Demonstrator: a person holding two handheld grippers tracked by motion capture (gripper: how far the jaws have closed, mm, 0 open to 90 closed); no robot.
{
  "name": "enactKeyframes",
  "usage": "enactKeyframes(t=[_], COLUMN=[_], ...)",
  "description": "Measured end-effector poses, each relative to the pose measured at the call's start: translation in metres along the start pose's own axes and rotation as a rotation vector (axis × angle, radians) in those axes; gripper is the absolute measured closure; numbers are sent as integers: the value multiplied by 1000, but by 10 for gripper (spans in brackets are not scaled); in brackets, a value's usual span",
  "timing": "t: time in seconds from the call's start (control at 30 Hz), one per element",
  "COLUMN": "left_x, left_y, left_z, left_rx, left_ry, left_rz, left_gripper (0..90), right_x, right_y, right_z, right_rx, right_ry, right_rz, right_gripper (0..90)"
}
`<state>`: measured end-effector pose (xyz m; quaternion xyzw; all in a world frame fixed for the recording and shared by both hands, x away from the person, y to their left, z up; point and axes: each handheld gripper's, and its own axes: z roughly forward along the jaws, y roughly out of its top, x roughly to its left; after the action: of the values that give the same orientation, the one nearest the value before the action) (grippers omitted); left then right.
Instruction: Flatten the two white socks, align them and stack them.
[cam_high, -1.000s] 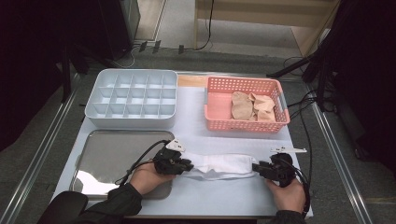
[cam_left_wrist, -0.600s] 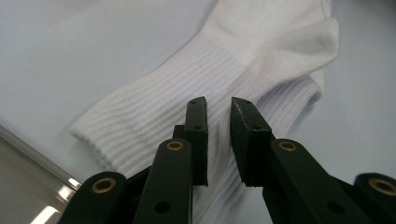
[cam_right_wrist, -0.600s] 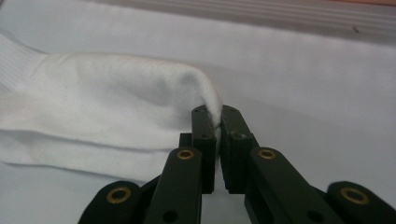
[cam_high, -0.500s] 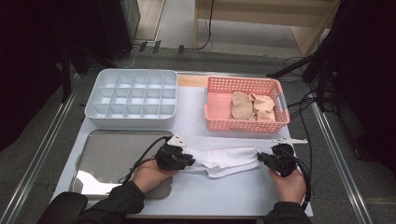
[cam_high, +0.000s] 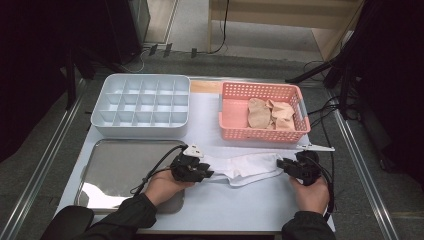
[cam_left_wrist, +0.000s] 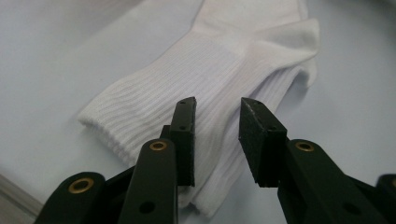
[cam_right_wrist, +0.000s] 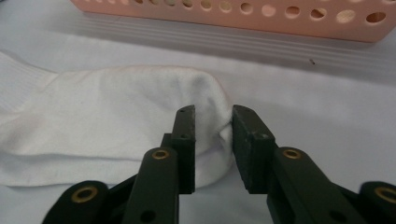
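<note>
White sock (cam_high: 250, 167) toe's pinched in the right gripper (cam_right_wrist: 212, 140); left gripper (cam_left_wrist: 215, 140) hovers parted over the cuff, holding nothing. Pull now and it'll probably just drag and bunch.

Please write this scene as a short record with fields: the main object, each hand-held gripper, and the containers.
object: white sock, lying flat on table
left hand-held gripper: jaws open over the ribbed cuff end
right hand-held gripper: jaws pinching the toe end
pink basket: holds beige socks
compartment box: empty
metal tray: beside the left hand
</note>
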<state>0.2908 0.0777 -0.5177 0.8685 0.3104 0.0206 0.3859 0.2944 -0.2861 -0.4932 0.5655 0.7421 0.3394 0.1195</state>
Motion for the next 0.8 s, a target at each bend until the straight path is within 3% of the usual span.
enactKeyframes(t=[0.13, 0.23, 0.37, 0.6, 0.8], left_x=[1, 2, 2, 3, 3], left_y=[-1, -1, 0, 0, 0], left_z=[3, 3, 2, 2, 1], left_rx=[-1, -2, 1, -4, -12], left_ry=[11, 8, 9, 4, 4], left_rz=[15, 4, 3, -8, -12], left_gripper=[831, 874, 882, 882, 884], right_x=[-1, -2, -4, 5, 11], right_y=[0, 5, 11, 22, 28], right_z=[4, 0, 1, 10, 21], right_rx=[7, -45, -50, -52, -2], right_ry=[-2, -5, 3, 29, 30], right_rz=[16, 23, 34, -11, -39], right_gripper=[705, 681, 707, 692, 873])
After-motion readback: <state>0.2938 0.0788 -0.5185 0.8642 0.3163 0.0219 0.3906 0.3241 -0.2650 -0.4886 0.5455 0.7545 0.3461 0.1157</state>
